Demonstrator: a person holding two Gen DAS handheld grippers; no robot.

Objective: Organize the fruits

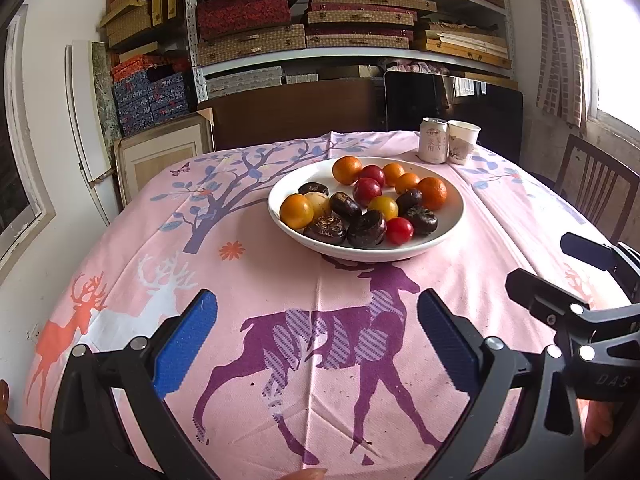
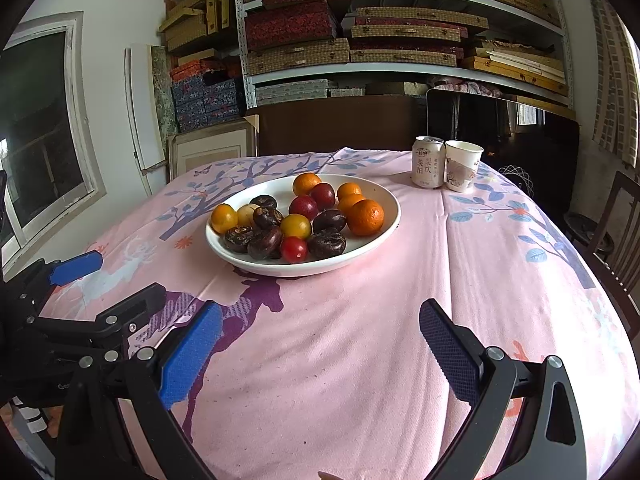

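Note:
A white bowl (image 1: 448, 224) (image 2: 384, 224) sits on the pink deer tablecloth (image 1: 280, 280), holding several fruits: orange mandarins (image 1: 432, 193) (image 2: 365, 217), red tomatoes (image 1: 399, 230) (image 2: 293, 249), yellow tomatoes (image 1: 296, 211) (image 2: 295, 226) and dark water chestnuts (image 1: 366, 228) (image 2: 326, 243). My left gripper (image 1: 318, 338) is open and empty, above the cloth in front of the bowl. My right gripper (image 2: 320, 344) is open and empty, in front of the bowl too. Each gripper shows at the edge of the other's view, right (image 1: 560, 272) and left (image 2: 108, 280).
A drink can (image 1: 433, 140) (image 2: 428, 162) and a paper cup (image 1: 462, 142) (image 2: 462, 166) stand together at the table's far right. A wooden chair (image 1: 596, 188) stands at the right side. Shelves of boxes (image 1: 352, 20) fill the back wall.

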